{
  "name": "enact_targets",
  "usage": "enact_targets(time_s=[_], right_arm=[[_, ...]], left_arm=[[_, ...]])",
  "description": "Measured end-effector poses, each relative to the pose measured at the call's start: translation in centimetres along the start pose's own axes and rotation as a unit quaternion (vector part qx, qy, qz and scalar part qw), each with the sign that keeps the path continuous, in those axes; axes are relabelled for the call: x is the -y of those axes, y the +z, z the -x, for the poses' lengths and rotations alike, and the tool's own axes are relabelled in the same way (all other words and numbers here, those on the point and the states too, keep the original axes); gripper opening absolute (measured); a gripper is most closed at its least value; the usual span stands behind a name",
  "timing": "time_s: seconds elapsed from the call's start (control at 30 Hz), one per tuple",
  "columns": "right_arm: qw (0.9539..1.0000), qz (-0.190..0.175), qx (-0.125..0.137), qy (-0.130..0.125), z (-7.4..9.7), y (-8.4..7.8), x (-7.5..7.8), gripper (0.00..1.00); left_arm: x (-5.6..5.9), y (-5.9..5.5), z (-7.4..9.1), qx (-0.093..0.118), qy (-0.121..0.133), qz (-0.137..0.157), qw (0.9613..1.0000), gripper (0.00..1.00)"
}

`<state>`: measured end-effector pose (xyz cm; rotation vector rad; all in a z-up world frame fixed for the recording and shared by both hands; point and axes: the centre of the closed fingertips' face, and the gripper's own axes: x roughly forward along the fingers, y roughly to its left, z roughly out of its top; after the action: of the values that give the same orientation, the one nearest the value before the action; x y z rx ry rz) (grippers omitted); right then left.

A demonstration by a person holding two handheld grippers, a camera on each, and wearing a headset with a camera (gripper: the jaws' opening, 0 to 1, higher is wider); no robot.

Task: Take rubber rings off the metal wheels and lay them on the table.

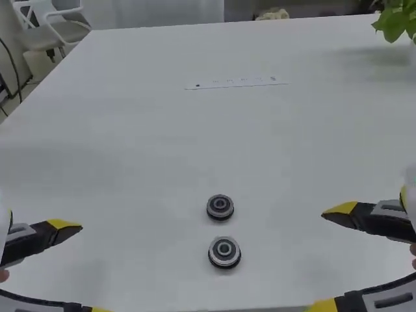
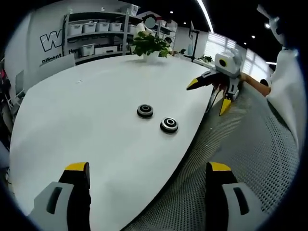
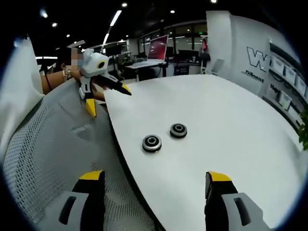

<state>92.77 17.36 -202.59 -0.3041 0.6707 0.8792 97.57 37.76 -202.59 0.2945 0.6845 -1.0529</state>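
Pre-grasp: yellow-tipped left tool (image 2: 148, 168) and right tool (image 3: 155, 176) gape empty.
Two round metal wheels (image 1: 220, 207) wearing black rubber rings (image 1: 210, 252), white worktop (image 1: 195, 130) 6 o'clock; next, pinch one ring.

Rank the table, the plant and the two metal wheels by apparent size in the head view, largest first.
1. table
2. plant, though the frame edge crops it
3. near wheel and far wheel: nearly alike; the near one's slight edge may be nearness to the camera, so unranked
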Motion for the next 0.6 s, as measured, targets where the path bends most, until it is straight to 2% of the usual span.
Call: enact_targets(time_s=[0.07,0.17,0.33,0.47,0.5,0.6], right_arm=[[0.9998,0.015,-0.002,-0.013,-0.2,0.3,0.7,0.83],[0.9996,0.022,-0.005,-0.017,-0.8,0.8,1.2,0.82],[0.9985,0.05,-0.006,-0.021,-1.4,2.3,1.8,0.76],[0.999,0.033,0.024,-0.015,-1.1,4.0,2.1,0.77],[0.9988,0.032,0.032,-0.017,-0.9,4.6,2.3,0.76],[0.9982,0.034,0.046,-0.02,-0.6,5.9,2.8,0.76]], left_arm=[[-0.2,0.5,0.0,0.008,0.005,-0.009,0.9999,0.99],[-0.4,1.0,-0.2,0.01,0.009,-0.01,0.9999,0.99],[-0.2,2.0,-0.5,0.011,0.007,-0.034,0.9993,0.99],[-0.4,3.7,-0.4,0.029,0.014,-0.051,0.9982,1.0],[-0.2,4.4,-0.4,0.038,0.009,-0.054,0.9978,1.0],[0.3,5.9,-0.7,0.048,0.0,-0.066,0.9967,1.0]])
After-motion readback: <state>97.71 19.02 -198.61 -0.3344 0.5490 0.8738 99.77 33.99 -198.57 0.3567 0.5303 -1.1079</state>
